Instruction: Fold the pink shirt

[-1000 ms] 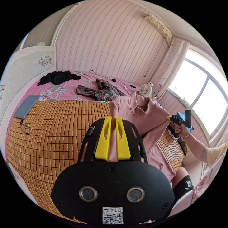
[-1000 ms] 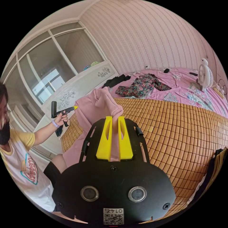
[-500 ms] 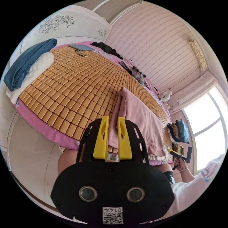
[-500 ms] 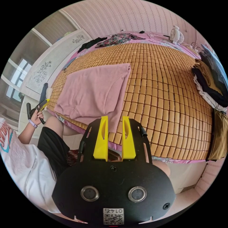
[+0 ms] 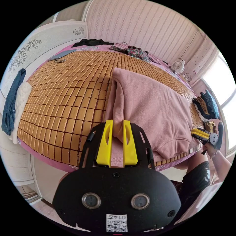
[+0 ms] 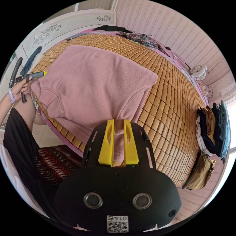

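Pink shirt (image 5: pixel 150 108) spread flat on bamboo mat (image 5: pixel 61 98) of bed, hem overhanging near edge, long axis running far from jaws; left gripper (image 5: pixel 116 145) and right gripper (image 6: pixel 118 145) each narrowly closed on a hem corner.

A: How does the left gripper (image 5: pixel 117 123) stand?

B: Its two yellow jaws are drawn close, pressing a fold of pink cloth between them. In the right gripper view a hand (image 6: pixel 18 89) wraps its black handle, off to the far left of that camera's own jaws.

A: And the right gripper (image 6: pixel 119 122)?

B: The same: jaws close together, pink cloth pinched between. Its hand (image 5: pixel 209 148) shows at the far right of the left gripper view.
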Action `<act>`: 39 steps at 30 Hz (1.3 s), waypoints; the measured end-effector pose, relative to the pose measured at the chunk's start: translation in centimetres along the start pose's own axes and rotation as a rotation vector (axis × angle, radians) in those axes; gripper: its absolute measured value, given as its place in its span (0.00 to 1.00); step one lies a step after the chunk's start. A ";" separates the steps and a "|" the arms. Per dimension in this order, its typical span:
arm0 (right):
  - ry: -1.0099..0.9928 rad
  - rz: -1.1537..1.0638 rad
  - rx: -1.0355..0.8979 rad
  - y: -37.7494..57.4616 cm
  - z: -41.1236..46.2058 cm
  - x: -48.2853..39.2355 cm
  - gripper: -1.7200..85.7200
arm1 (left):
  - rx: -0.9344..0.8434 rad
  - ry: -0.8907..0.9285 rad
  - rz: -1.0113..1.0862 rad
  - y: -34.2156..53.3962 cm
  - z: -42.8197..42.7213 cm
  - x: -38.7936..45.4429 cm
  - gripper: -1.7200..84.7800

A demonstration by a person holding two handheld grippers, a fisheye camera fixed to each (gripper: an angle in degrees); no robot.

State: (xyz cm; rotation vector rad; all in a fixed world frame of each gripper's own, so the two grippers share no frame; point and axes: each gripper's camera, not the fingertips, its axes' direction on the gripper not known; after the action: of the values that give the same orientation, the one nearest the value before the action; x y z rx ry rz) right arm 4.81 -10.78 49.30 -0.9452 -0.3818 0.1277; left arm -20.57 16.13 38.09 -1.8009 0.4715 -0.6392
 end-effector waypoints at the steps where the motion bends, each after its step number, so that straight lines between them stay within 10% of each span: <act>1: -0.010 0.023 -0.015 -0.6 0.4 -0.2 0.09 | -0.010 -0.003 0.016 0.0 0.2 0.2 0.09; 11: -0.155 0.150 -0.010 -3.0 0.1 1.3 0.05 | 0.164 -0.014 -0.149 4.1 -4.7 1.1 0.02; 24: -0.059 -0.515 -0.202 -28.9 5.1 -14.4 0.02 | -0.082 0.213 0.482 7.9 5.8 22.6 0.01; 39: -0.026 -0.641 -0.588 -38.3 11.7 -17.5 0.02 | -0.050 0.106 0.682 14.3 9.1 27.8 0.01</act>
State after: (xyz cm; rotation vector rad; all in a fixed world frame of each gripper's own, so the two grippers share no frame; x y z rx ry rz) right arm -18.04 -28.91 81.88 -1.3492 -0.7511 -0.5870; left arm 6.67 1.63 27.59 -1.5177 1.1158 -0.2430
